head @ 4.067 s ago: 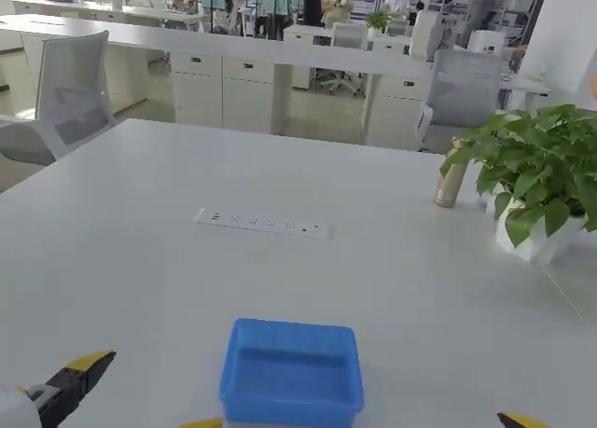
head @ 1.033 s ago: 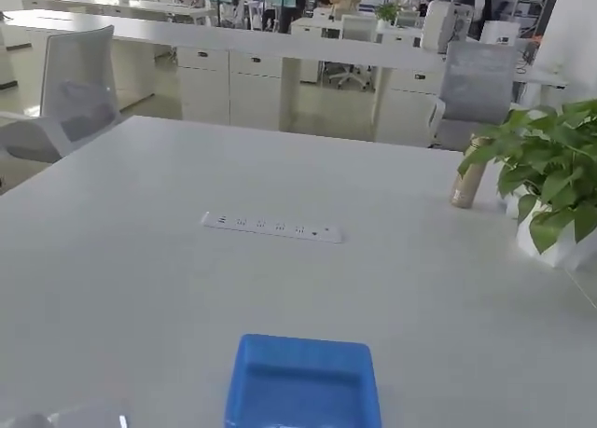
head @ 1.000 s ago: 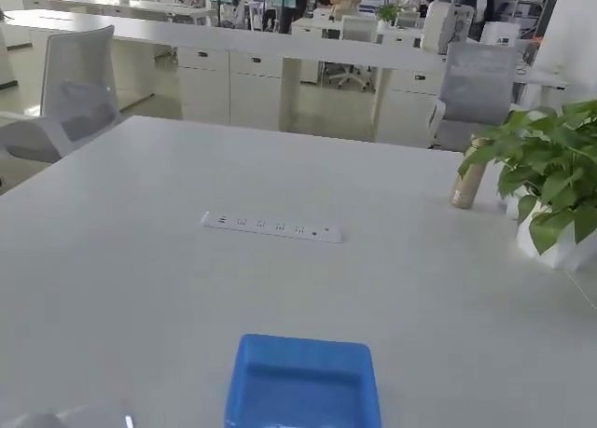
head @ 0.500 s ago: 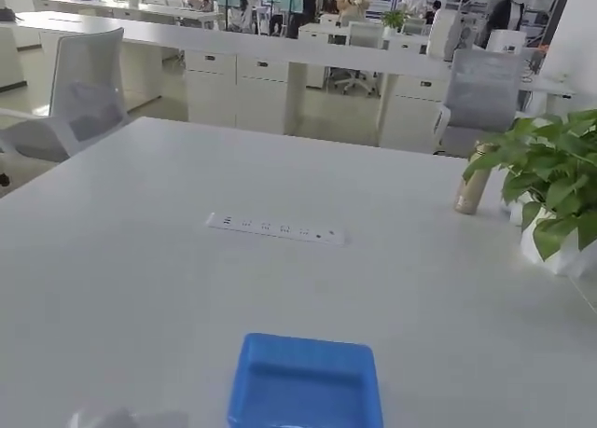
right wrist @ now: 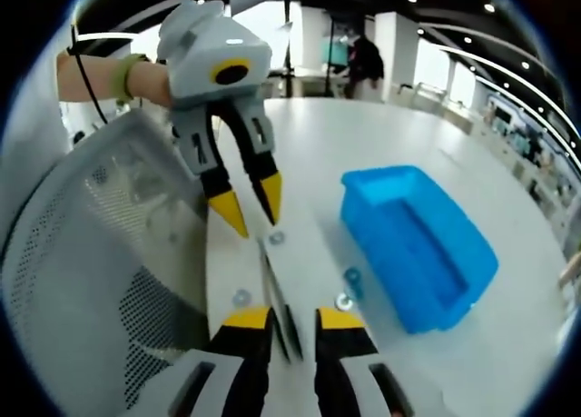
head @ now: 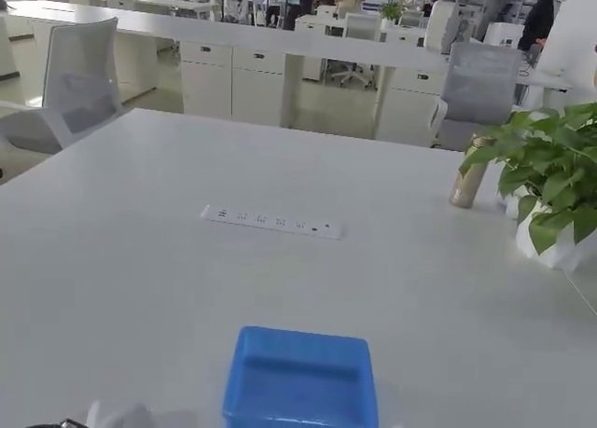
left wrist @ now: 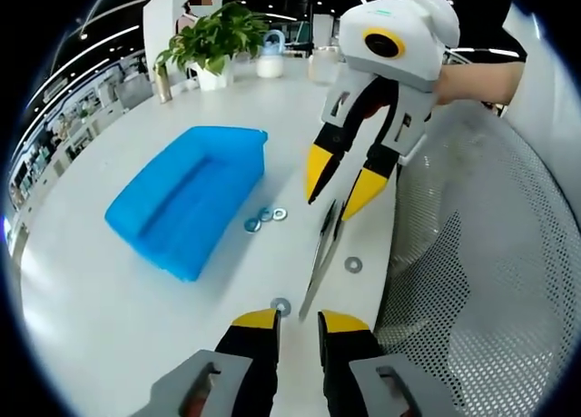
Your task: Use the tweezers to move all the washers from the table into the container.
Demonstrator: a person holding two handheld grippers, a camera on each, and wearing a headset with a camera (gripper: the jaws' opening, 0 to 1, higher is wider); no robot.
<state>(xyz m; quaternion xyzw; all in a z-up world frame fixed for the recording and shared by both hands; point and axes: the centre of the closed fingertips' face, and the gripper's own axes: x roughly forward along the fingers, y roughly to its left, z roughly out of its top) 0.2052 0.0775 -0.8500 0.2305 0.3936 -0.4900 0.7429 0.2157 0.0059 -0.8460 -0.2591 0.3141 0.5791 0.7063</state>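
On the table, tweezers lie between the left gripper and right gripper, both slightly open, empty.

L tongs, R tongs ajar, facing.

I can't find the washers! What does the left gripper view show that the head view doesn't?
Left gripper view: thin metal tweezers lying on the white table, small silver ring washers, and the right gripper above them. Head view: a long white power strip. Both: the blue plastic container and the leafy green potted plant.
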